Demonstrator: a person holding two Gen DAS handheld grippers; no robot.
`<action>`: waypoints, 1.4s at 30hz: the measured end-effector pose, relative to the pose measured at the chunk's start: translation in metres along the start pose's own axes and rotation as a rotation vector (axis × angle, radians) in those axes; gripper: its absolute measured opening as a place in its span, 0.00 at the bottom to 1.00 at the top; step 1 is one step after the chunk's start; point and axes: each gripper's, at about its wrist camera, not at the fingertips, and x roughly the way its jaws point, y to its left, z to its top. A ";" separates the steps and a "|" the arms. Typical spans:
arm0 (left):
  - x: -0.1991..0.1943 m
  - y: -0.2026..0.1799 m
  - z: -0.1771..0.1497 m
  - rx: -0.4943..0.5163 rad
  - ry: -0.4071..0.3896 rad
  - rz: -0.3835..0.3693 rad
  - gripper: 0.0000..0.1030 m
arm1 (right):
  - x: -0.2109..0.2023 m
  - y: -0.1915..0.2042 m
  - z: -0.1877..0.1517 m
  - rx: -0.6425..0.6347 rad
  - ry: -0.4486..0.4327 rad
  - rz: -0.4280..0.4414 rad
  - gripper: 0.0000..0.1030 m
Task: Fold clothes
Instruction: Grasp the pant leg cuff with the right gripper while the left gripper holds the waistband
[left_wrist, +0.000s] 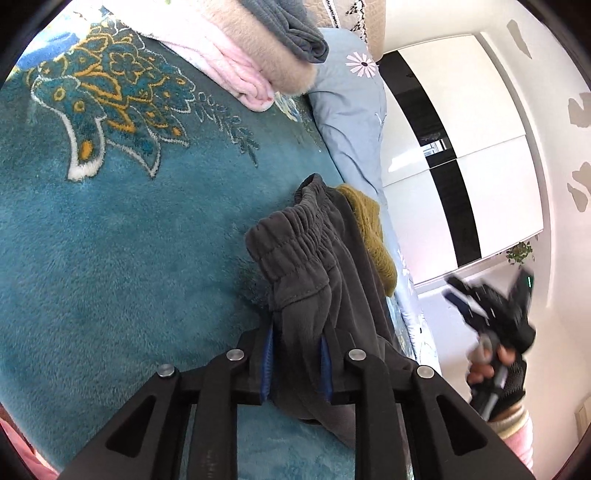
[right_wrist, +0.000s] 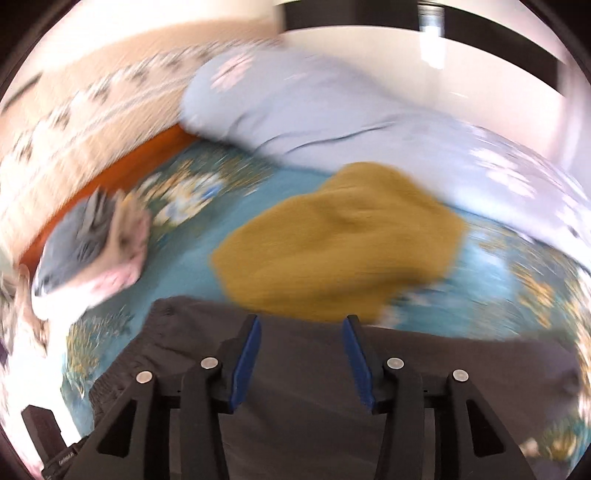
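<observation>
My left gripper (left_wrist: 297, 360) clamps the dark grey elastic-waisted trousers (left_wrist: 314, 266), which run away from it; my right gripper (right_wrist: 301, 356) gapes above them.

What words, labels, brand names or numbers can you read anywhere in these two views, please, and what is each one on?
None can be read with confidence.
White stitched marks on the teal blanket: may be script, illegible.
Small white print on the black part at the lower left of the right wrist view: too small and blurred.
Dark grey pants, left tongs: no text.
</observation>
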 end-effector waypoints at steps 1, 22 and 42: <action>0.000 0.000 -0.001 0.003 -0.001 0.003 0.21 | -0.016 -0.029 -0.004 0.054 -0.024 -0.014 0.50; 0.006 0.000 -0.005 0.002 0.021 0.009 0.26 | -0.177 -0.386 -0.298 1.057 -0.064 -0.072 0.55; 0.007 0.006 0.001 -0.095 0.028 -0.041 0.28 | -0.131 -0.333 -0.281 0.983 -0.047 -0.041 0.19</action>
